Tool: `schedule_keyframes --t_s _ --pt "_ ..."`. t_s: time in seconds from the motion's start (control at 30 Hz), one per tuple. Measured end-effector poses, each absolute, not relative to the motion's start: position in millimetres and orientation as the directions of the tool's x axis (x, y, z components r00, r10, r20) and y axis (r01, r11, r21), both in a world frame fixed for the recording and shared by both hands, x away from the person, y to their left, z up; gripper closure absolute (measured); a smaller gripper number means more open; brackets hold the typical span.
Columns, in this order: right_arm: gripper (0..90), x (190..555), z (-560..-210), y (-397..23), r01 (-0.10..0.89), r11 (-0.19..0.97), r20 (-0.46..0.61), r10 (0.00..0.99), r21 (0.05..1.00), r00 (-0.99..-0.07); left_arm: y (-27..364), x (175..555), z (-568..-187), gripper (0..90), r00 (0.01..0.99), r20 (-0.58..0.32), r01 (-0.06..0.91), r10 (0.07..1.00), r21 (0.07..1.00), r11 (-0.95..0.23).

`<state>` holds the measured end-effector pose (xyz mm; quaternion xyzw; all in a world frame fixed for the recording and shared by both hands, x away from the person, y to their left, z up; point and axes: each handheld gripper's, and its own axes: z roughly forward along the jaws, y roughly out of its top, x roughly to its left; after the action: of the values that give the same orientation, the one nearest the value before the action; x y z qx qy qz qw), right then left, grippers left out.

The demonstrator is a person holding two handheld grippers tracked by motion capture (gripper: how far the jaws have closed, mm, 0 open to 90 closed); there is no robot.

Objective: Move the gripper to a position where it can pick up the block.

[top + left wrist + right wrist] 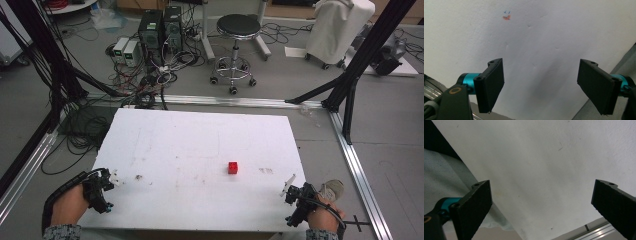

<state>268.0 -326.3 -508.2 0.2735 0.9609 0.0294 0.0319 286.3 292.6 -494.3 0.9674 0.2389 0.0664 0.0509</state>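
A small red cube (233,167) sits alone on the white table (200,145), right of its middle. My left gripper (114,176) rests at the table's front left corner, open, its two black jaws spread wide over bare white surface (541,82). My right gripper (289,183) hovers at the front right corner, also open, with nothing between its jaws (541,205). The cube lies well forward and left of the right gripper, apart from both.
A small orange and blue mark (506,17) and faint stains (138,177) dot the table. Beyond the far edge lie cables, computer boxes (160,30), a black stool (235,45) and a covered white unit (337,27). Black frame posts (360,55) flank the table.
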Motion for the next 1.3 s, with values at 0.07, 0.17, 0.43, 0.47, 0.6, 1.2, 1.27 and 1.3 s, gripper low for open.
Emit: schedule_keyframes --t_s 0.07,0.17,0.43,0.47,0.6,1.2,1.27,1.3 --pt "2.6 268.1 -508.4 -325.6 0.519 0.852 -0.040 0.523 0.073 -0.852 292.5 285.9 -494.3 21.9 0.878 0.107 0.453 0.467 0.130 -0.882" --pt "2.5 268.0 -508.5 -324.4 0.520 0.851 -0.042 0.523 0.069 -0.851 292.1 285.5 -494.2 21.9 0.878 0.105 0.453 0.467 0.128 -0.882" --pt "2.5 268.3 -507.7 -324.9 0.523 0.849 -0.044 0.526 0.070 -0.849 291.7 286.4 -495.6 21.9 0.878 0.103 0.455 0.468 0.128 -0.881" --pt "2.5 268.0 -507.4 -325.0 0.526 0.848 -0.046 0.529 0.070 -0.847 292.0 287.3 -495.6 21.9 0.879 0.100 0.453 0.465 0.124 -0.883" --pt "2.6 268.1 -508.4 -324.7 0.522 0.850 -0.044 0.525 0.066 -0.850 292.7 287.1 -496.0 21.9 0.878 0.103 0.455 0.468 0.128 -0.881" --pt "2.6 267.1 -508.8 -325.0 0.523 0.849 -0.041 0.527 0.077 -0.849 290.4 286.0 -495.2 21.9 0.880 0.114 0.446 0.461 0.136 -0.885" --pt "2.5 267.4 -509.1 -324.2 0.522 0.850 -0.040 0.526 0.076 -0.850 290.2 286.1 -495.4 21.9 0.880 0.114 0.446 0.461 0.133 -0.885" --pt "2.5 267.4 -509.1 -324.2 0.522 0.850 -0.040 0.526 0.076 -0.850 290.2 286.1 -495.4 21.9 0.880 0.114 0.446 0.461 0.133 -0.885"
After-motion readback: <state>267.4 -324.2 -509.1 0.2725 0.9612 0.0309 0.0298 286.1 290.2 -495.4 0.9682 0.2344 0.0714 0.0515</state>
